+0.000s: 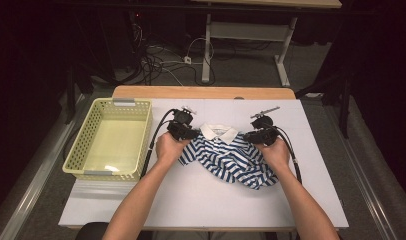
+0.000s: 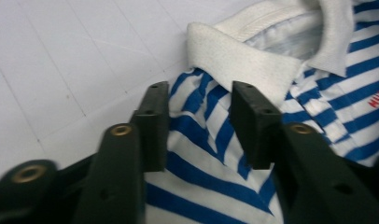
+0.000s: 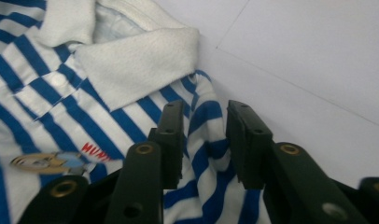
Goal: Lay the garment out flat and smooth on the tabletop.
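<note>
Both hands lay low at the striped shirt's point(image 1: 231, 159) shoulders, left gripper point(image 1: 187, 131) and right gripper point(image 1: 254, 134) with jaws parted, fabric loose between; a yellow basket point(image 1: 89, 138) sat at nine o'clock.

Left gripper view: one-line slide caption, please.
Open tool straddles a fold of the blue-striped shirt just below its white collar.

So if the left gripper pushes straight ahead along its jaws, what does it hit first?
Probably the white collar of the striped shirt. The left gripper has its jaws apart over the striped fabric, pointing at that collar; depth is hard to judge.
</note>
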The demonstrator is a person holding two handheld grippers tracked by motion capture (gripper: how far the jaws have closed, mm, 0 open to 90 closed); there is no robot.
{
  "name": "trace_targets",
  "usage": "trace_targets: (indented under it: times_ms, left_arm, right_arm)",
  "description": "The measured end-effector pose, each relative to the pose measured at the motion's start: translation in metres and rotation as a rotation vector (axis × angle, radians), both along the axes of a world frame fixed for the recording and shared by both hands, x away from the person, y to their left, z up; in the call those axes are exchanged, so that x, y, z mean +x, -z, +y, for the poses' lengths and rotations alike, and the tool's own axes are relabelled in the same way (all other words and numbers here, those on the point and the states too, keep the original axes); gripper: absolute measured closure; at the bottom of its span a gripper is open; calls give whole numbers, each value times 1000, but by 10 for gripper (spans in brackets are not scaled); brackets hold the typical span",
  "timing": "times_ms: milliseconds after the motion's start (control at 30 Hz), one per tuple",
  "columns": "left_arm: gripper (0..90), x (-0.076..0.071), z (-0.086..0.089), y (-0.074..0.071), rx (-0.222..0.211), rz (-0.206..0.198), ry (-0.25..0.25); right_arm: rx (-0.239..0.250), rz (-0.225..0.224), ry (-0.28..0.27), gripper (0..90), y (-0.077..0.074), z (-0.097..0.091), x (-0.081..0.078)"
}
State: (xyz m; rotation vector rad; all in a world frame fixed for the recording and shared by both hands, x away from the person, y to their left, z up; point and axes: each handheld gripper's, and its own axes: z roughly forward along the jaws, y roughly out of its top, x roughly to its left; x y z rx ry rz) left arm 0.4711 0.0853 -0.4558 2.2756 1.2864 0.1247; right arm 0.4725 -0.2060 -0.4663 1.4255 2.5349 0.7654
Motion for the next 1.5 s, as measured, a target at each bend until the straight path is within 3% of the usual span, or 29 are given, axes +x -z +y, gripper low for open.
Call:
trace_targets:
  times_ms: [100,233,567,700,800,1100,1267,1500]
  left_arm:
    - [493,-14,2,-10,-21,-34,29]
    - [492,-42,0,-19,-54,-60,90]
    - [528,-102,-24,-11,-78,-30,272]
    - [536,-119,-38,-6,-76,-27,326]
    - [536,-125,-49,-2,-60,-39,343]
    - [537,-127,-64,7,-74,-18,348]
    - [664,-127,-70,13,-74,12,374]
    - [822,-124,-67,15,-98,39,370]
  right_arm:
    - [18,-35,-5,609,-11,-6,-12]
    - [32,-67,-23,613,-23,-15,-30]
    - [53,-86,-105,669,-32,-22,-84]
    - [77,-92,-139,674,-34,-20,-104]
    - [91,-87,-167,675,-31,-16,-116]
    - [120,-81,-221,664,-33,-9,-141]
    - [113,-50,-232,663,-27,-6,-144]
    - [117,-65,-273,620,-30,3,-156]
